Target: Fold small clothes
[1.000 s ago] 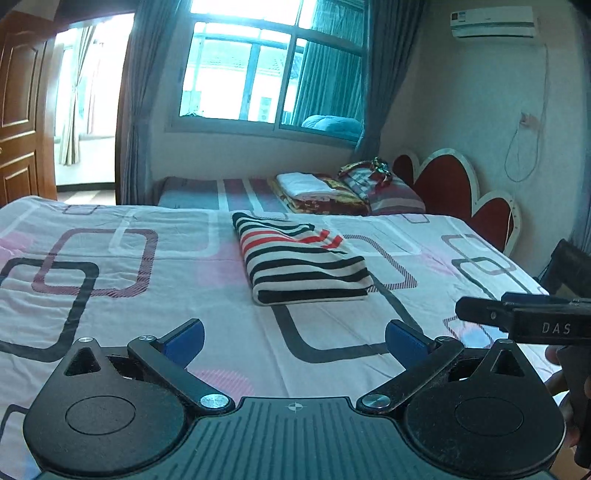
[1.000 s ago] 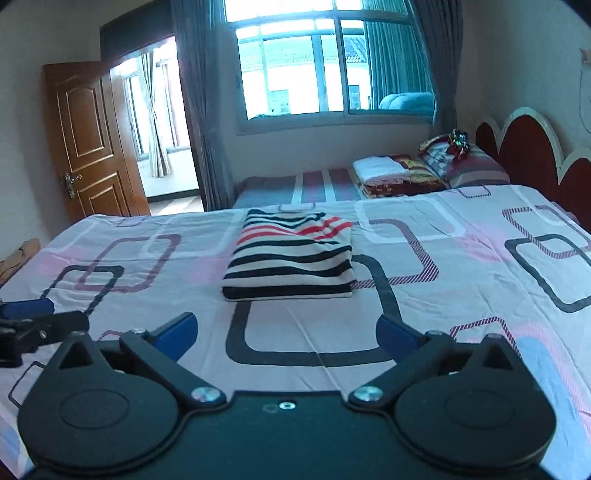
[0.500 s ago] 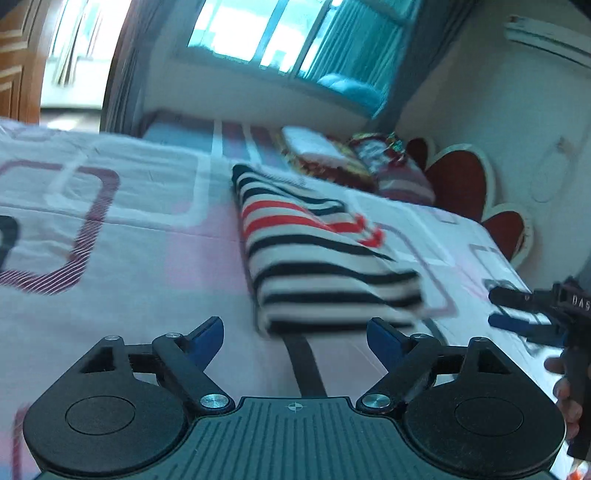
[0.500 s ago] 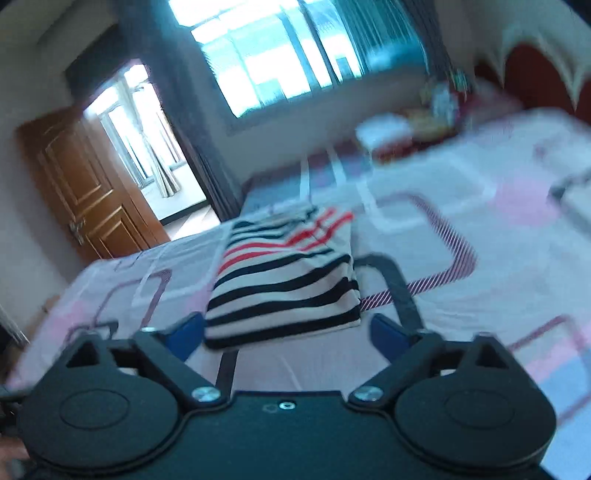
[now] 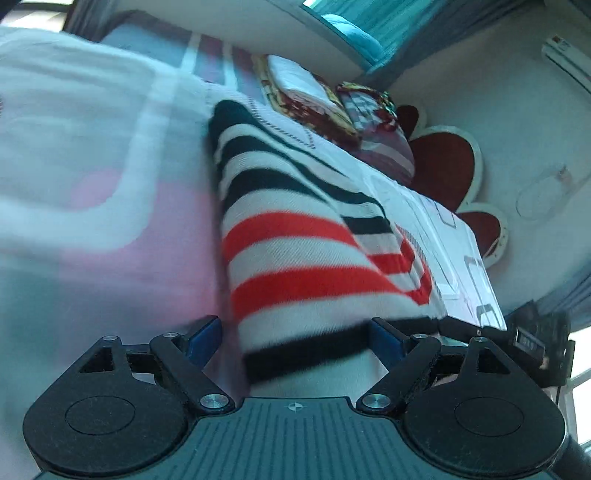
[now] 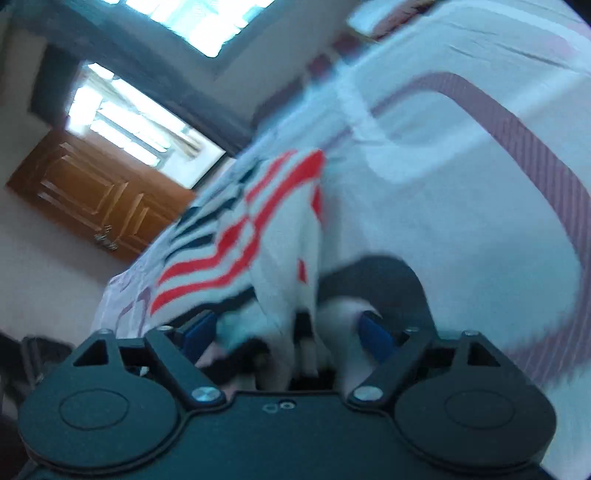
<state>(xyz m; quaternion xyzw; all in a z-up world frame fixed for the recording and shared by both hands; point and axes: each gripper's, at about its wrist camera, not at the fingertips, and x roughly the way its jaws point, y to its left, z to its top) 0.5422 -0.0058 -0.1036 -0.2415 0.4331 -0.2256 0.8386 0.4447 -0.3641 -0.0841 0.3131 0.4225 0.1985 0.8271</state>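
A folded garment with black, white and red stripes (image 5: pixel 295 240) lies on the bed. My left gripper (image 5: pixel 295 336) is open, its blue-padded fingers on either side of the garment's near left end. In the right wrist view the same garment (image 6: pixel 236 243) lies close ahead. My right gripper (image 6: pixel 291 328) is open around the garment's near right corner, whose edge bunches between the fingers. Both views are tilted and blurred. The right gripper's body (image 5: pixel 535 343) shows at the right edge of the left wrist view.
The bed sheet (image 5: pixel 92 192) is white and pink with rounded rectangle prints. Folded blankets and a pillow (image 5: pixel 332 99) lie at the head, by a red headboard (image 5: pixel 443 166). A wooden door (image 6: pixel 99 195) and a window (image 6: pixel 199 22) are behind.
Both grippers have moved forward and down to the near edge of the folded garment and tilted. The garment now sits between the fingers of each.
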